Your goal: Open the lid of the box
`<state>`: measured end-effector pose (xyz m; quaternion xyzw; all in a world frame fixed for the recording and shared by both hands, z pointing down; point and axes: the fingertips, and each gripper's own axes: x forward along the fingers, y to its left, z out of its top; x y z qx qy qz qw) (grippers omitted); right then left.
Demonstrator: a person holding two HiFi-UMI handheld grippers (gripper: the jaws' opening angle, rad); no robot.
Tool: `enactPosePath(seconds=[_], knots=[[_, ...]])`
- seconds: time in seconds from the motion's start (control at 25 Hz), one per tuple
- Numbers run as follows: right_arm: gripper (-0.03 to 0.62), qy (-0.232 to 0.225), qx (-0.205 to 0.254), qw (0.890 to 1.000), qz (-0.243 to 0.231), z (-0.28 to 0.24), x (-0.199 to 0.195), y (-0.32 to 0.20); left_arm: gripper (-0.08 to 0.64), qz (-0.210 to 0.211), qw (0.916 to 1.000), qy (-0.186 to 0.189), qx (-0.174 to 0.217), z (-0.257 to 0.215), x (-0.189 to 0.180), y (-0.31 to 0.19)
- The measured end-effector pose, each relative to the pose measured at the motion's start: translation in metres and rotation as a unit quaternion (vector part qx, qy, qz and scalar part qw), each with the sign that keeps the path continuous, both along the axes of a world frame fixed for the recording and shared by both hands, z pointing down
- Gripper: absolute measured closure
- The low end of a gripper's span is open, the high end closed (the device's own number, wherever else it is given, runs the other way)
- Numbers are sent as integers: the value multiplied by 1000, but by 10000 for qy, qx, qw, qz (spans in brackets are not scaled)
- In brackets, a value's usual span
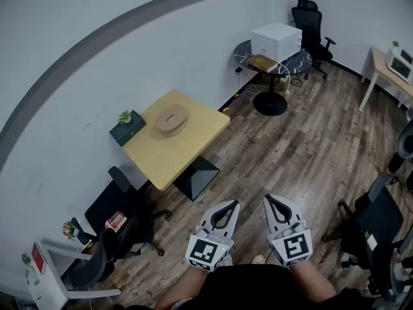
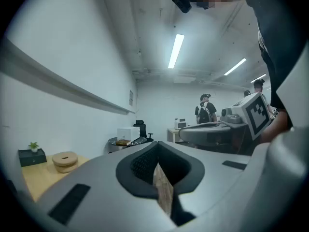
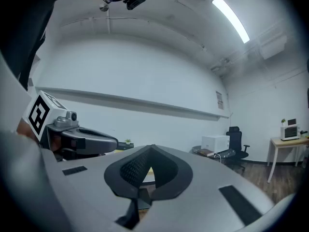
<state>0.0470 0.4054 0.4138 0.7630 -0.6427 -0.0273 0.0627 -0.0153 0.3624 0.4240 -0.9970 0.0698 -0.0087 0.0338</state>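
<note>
Tan and round, the low wooden box with its flat lid point(image 1: 171, 120) sits near the middle of the light yellow square table point(image 1: 193, 137). The lid is on. A small dark green case with a little plant on top point(image 1: 127, 130) stands at the table's far left edge, near the box but not touching it.

The left grey hand-held gripper point(image 1: 233, 205) is held close to the person's body. Its jaws are pressed together with nothing in them. The right grey hand-held gripper point(image 1: 268, 201) is just beside it, and its jaws are pressed together and empty too.

Both grippers point ahead over the brown wood floor point(image 1: 290, 154). The box is well apart from both, ahead and off to the left. I think the left gripper is the nearer one. The box is round, so it has no long side to line up with.
</note>
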Motion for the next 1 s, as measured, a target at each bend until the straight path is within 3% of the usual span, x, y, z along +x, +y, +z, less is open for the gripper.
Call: enactPosePath(seconds=[0.36,0.64,0.68,0.72,1.0], knots=[[574,-125,-141,9998,68,-4,-17,-2,541,50,9999,-19,-117,0,-27,-11],[569,-418,98,9984,-381,-6,-41,-24,541,42,9995,-53,-310,8,-48,-34],[522,-425,80,9983,-386,-5,-44,-28,542,43,9995,-42,-315,9,-52,-37],[434,-412,54,9984,-386,-3,-47,-33,541,45,9995,-35,-322,10,-56,-41],[148,-381,117,9992,-93,-3,-58,-59,541,5,9992,-78,-383,19,-80,-69]])
